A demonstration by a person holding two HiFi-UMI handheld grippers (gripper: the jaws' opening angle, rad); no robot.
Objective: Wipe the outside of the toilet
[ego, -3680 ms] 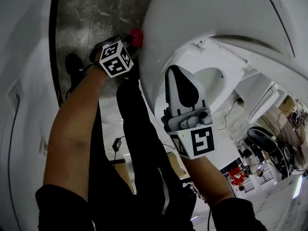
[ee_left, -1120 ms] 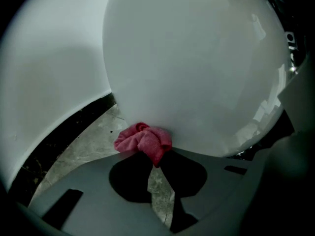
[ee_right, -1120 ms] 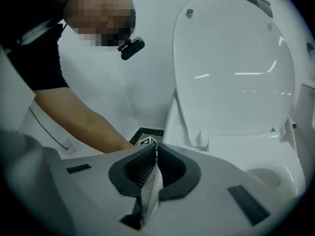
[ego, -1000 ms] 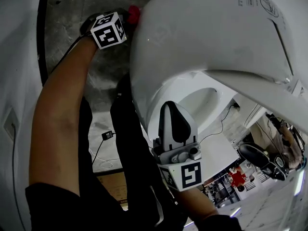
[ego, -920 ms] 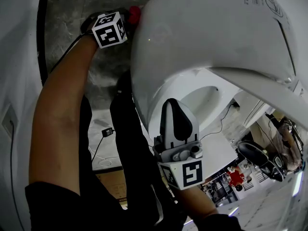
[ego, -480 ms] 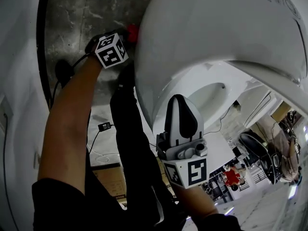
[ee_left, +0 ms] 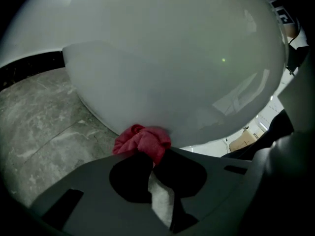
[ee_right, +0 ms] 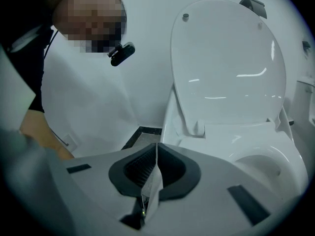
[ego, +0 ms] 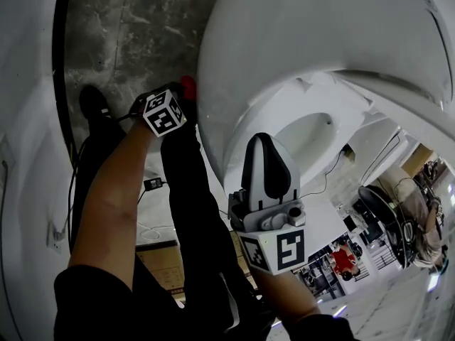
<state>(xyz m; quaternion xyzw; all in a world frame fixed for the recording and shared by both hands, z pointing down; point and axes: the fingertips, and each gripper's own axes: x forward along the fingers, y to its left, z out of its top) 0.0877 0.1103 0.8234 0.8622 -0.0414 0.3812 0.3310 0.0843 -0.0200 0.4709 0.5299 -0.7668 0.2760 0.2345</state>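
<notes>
The white toilet (ego: 284,55) fills the upper right of the head view, with its lid (ee_right: 226,63) raised and its bowl (ee_right: 261,166) open. My left gripper (ee_left: 147,151) is shut on a red cloth (ee_left: 142,140), which presses against the lower outside curve of the toilet bowl (ee_left: 172,68). In the head view the red cloth (ego: 188,86) peeks out beside the left gripper's marker cube (ego: 164,112). My right gripper (ee_right: 156,146) is shut with nothing in it, held near the seat rim (ego: 298,119), not touching it.
Grey stone floor (ee_left: 44,132) lies beneath the bowl. A white wall panel (ego: 28,119) stands close on the left, leaving a narrow gap. A person's dark-trousered legs (ego: 192,212) and a cable (ego: 151,185) occupy the floor beside the toilet.
The left gripper and red cloth have slid down the bowl's outer side, toward me. The right gripper stays near the seat rim.
</notes>
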